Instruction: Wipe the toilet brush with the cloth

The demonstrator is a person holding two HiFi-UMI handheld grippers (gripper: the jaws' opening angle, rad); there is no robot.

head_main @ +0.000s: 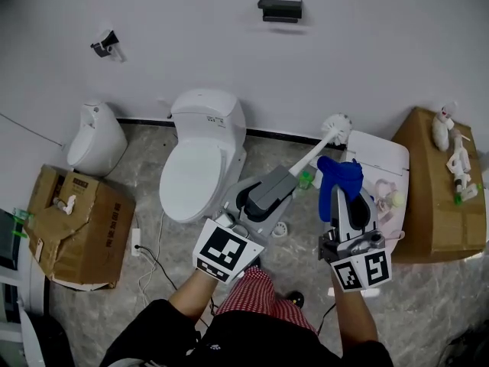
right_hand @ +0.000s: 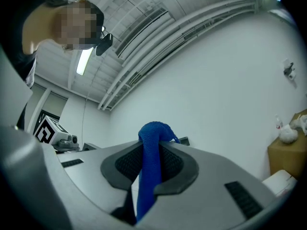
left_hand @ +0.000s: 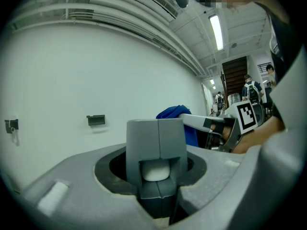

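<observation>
The toilet brush's white handle (head_main: 313, 154) slants up to the right, ending in a round bristle head (head_main: 336, 122) above the floor. My left gripper (head_main: 286, 179) is shut on the lower end of the handle; in the left gripper view the white handle end (left_hand: 156, 169) sits clamped between the grey fingers (left_hand: 144, 138). My right gripper (head_main: 341, 196) is shut on a blue cloth (head_main: 340, 176), which bunches above its jaws just right of the handle. In the right gripper view the cloth (right_hand: 149, 166) hangs pinched between the jaws. The cloth (left_hand: 175, 114) also shows in the left gripper view.
A white toilet (head_main: 200, 155) stands against the wall, a small white urinal (head_main: 95, 138) to its left. Cardboard boxes sit at the left (head_main: 72, 224) and right (head_main: 439, 189). A white lidded unit (head_main: 378, 159) lies beyond the cloth. A cable (head_main: 157, 262) runs over the floor.
</observation>
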